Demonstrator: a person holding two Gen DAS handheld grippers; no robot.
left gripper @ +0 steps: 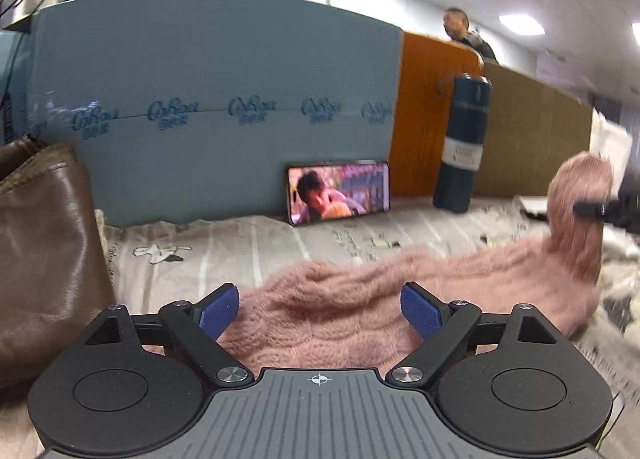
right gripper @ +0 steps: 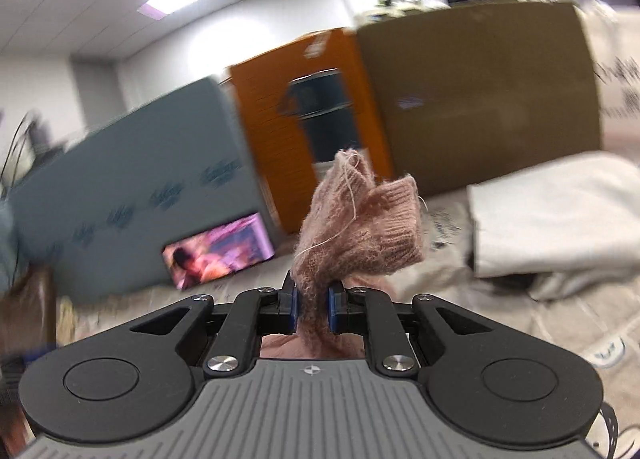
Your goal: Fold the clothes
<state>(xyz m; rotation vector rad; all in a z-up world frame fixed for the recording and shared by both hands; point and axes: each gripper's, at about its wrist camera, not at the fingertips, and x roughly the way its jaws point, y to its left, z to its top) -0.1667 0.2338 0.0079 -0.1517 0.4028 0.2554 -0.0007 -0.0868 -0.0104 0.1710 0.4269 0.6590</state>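
Note:
A fuzzy pink knit sweater [left gripper: 360, 299] lies on the patterned sheet [left gripper: 248, 243]. My left gripper [left gripper: 320, 313] is open, its blue pads on either side of the sweater's near part, just above it. My right gripper [right gripper: 313, 309] is shut on a ribbed cuff end of the pink sweater [right gripper: 360, 227] and holds it lifted off the bed. In the left wrist view the lifted end [left gripper: 580, 211] rises at the far right, with the right gripper's tip [left gripper: 596, 209] on it.
A brown leather bag [left gripper: 44, 243] stands at the left. A phone [left gripper: 338, 193] playing video leans against a blue board [left gripper: 216, 107]. A dark bottle [left gripper: 462, 147] stands by the orange panel [left gripper: 424, 107]. A folded grey garment [right gripper: 560, 219] lies at the right. A person [left gripper: 466, 33] is behind the panels.

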